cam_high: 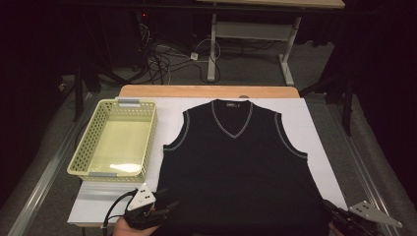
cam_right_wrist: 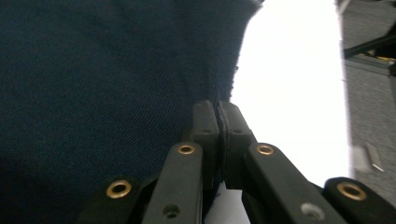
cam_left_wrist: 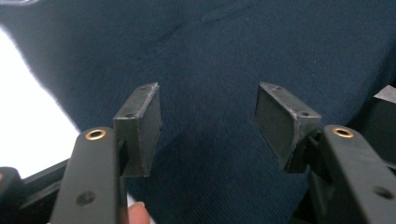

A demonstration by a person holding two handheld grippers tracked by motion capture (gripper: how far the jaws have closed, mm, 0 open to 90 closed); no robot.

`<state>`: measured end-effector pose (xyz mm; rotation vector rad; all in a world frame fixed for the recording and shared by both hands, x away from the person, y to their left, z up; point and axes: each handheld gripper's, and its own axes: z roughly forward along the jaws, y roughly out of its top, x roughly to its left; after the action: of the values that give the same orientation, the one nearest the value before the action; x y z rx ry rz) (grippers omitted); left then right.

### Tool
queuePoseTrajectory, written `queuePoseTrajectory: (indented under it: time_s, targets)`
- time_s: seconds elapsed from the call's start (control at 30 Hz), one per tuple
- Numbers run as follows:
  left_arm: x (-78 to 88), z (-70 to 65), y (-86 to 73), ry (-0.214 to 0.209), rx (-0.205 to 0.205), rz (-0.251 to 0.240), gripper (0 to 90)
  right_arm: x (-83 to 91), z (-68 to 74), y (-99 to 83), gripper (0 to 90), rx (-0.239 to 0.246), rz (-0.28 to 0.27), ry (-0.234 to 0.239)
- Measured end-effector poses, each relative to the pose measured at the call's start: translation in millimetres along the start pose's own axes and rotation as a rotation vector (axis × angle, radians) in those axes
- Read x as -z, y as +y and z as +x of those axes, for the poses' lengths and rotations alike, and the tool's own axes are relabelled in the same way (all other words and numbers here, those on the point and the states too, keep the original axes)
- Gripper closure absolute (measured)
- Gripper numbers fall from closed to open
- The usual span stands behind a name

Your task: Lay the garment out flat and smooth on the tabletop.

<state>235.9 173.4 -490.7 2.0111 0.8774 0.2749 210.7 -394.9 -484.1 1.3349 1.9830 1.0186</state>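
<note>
Currently on the table [cam_high: 314, 123]: one dark sleeveless vest [cam_high: 236, 162] with pale trim at the V-neck and armholes, laid flat, neck away from the person, hem at the near edge. White sheet [cam_high: 172, 110] under it, covering the tabletop. Pale yellow basket [cam_high: 101, 129] with perforated walls, just beside the vest's left side, apart from it. Left gripper [cam_high: 164, 202]: at the vest's near left corner, held in a hand [cam_high: 135, 228]; in the left gripper view its fingers [cam_left_wrist: 142, 128] stand spread over the dark cloth, nothing pinched. Right gripper [cam_high: 330, 209]: at the vest's near right corner; in the right gripper view its fingers [cam_right_wrist: 205, 126] are pressed together on the vest's side edge, white sheet beside them.
</note>
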Motion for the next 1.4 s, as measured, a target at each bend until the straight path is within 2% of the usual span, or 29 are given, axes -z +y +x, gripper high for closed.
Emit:
queuePoseTrajectory:
  time_s: [0.1, 0.2, 0.27, 0.4, 0.47, 0.5, 0.53, 0.6, 0.63, 0.67, 0.73, 0.77, 0.9, 0.93, 1.0, 1.07, 1.13, 1.2, 1.27, 1.4]
  targets:
    - [-5.5, -1.9, 2.4, -0.017, -0.021, -0.002, 38.5, 9.3, -5.8, -5.1, 87.6, -0.017, -0.008, -0.016]
    - [-5.3, -1.0, 1.2, 0.006, -0.01, 0.009, 37.9, 8.4, -5.1, -6.0, 87.4, -0.012, -0.001, -0.008]
    - [-2.2, 0.6, -1.6, 0.047, 0.007, 0.026, 38.9, 6.3, -2.7, -3.6, 86.8, -0.004, 0.0, 0.003]
    - [7.9, 6.1, -11.5, 0.159, 0.055, 0.058, 40.1, 3.8, -0.7, 3.6, 87.7, 0.02, -0.007, 0.017]
    - [8.2, 8.5, -16.9, 0.178, 0.09, 0.1, 40.8, 1.7, -1.6, 6.3, 87.8, 0.017, -0.008, 0.022]
    - [7.9, 6.6, -20.0, 0.186, 0.088, 0.075, 42.1, 0.1, -2.7, 7.4, 87.8, 0.016, -0.007, 0.027]
    - [8.4, 4.7, -20.4, 0.192, 0.082, 0.076, 46.1, -1.5, -3.3, 8.1, 87.8, 0.014, -0.006, 0.028]
    - [8.7, 2.0, -19.6, 0.161, 0.067, 0.084, 64.3, -4.5, -3.8, 9.5, 86.1, 0.011, -0.004, 0.033]
    - [8.5, 0.6, -19.6, 0.146, 0.063, 0.085, 73.6, -5.4, -3.8, 10.4, 80.7, 0.01, -0.007, 0.033]
    - [8.7, -1.5, -19.5, 0.148, 0.054, 0.087, 82.9, -6.0, -4.0, 11.6, 74.4, 0.0, -0.014, 0.039]
    - [12.2, -3.7, -20.1, 0.161, 0.031, 0.1, 84.4, -6.8, -4.2, 15.1, 64.8, -0.022, -0.028, 0.054]
    - [15.8, -3.0, -21.5, 0.156, 0.033, 0.103, 84.7, -7.0, -4.1, 16.7, 60.8, -0.026, -0.038, 0.058]
    - [30.8, 7.6, -28.3, 0.118, 0.109, 0.081, 84.8, -8.3, -1.4, 19.8, 50.9, -0.041, -0.054, 0.105]
    - [31.6, 9.3, -28.5, 0.112, 0.115, 0.079, 84.7, -8.8, -1.0, 19.8, 47.9, -0.037, -0.055, 0.107]
    - [29.2, 9.1, -28.8, 0.109, 0.106, 0.077, 84.4, -9.9, -0.4, 20.0, 40.5, -0.036, -0.063, 0.106]
    - [28.1, 8.3, -29.2, 0.1, 0.09, 0.053, 80.5, -11.9, -0.2, 20.2, 32.0, -0.034, -0.08, 0.114]
    - [29.0, 9.9, -27.8, 0.084, 0.089, 0.016, 66.5, -14.3, 0.5, 20.2, 25.9, -0.034, -0.095, 0.132]
    - [28.4, 12.8, -24.8, 0.086, 0.107, -0.006, 55.1, -16.3, 0.7, 20.6, 21.5, -0.039, -0.113, 0.149]
    - [27.4, 13.9, -21.5, 0.074, 0.109, -0.042, 47.4, -17.2, 1.6, 21.2, 15.8, -0.045, -0.127, 0.152]
    - [23.3, 11.0, -16.1, 0.065, 0.073, -0.077, 37.9, -16.6, 3.8, 21.0, 9.4, -0.04, -0.144, 0.145]
